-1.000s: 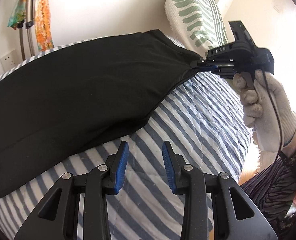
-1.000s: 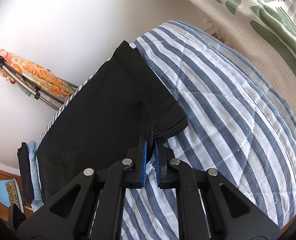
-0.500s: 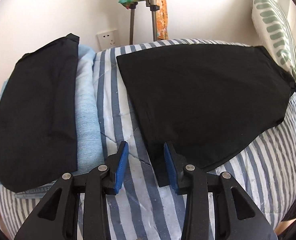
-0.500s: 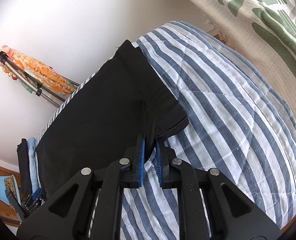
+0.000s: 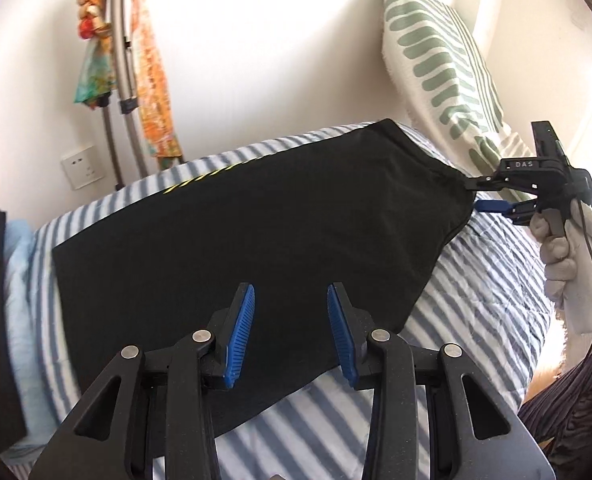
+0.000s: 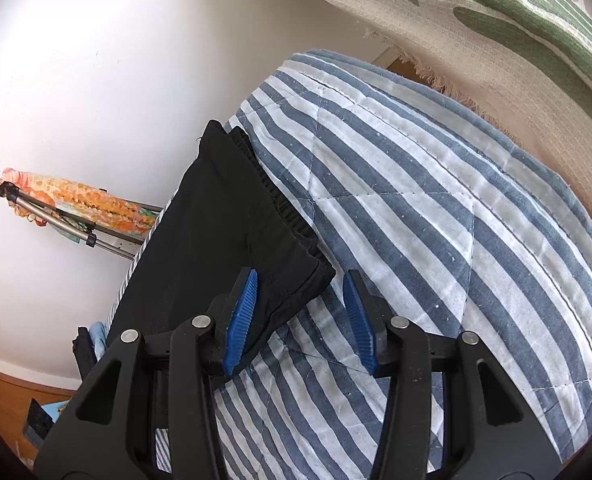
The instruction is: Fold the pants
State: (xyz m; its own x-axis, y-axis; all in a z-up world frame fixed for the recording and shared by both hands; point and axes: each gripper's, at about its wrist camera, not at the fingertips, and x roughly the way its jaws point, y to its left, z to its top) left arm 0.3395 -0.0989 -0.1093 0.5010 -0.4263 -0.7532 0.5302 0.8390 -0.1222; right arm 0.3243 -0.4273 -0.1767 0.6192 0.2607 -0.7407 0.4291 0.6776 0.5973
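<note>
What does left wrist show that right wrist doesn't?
Left wrist only: the right gripper from outside, jaws opening at the pants' corner, the gloved hand holding it, and a wall socket.

Right wrist only: the elastic waistband close up, with the corner lying between its own opening jaws, and a strip of wooden floor.

Both: black pants, striped quilt, green-patterned pillow, rack with the orange cloth.
</note>
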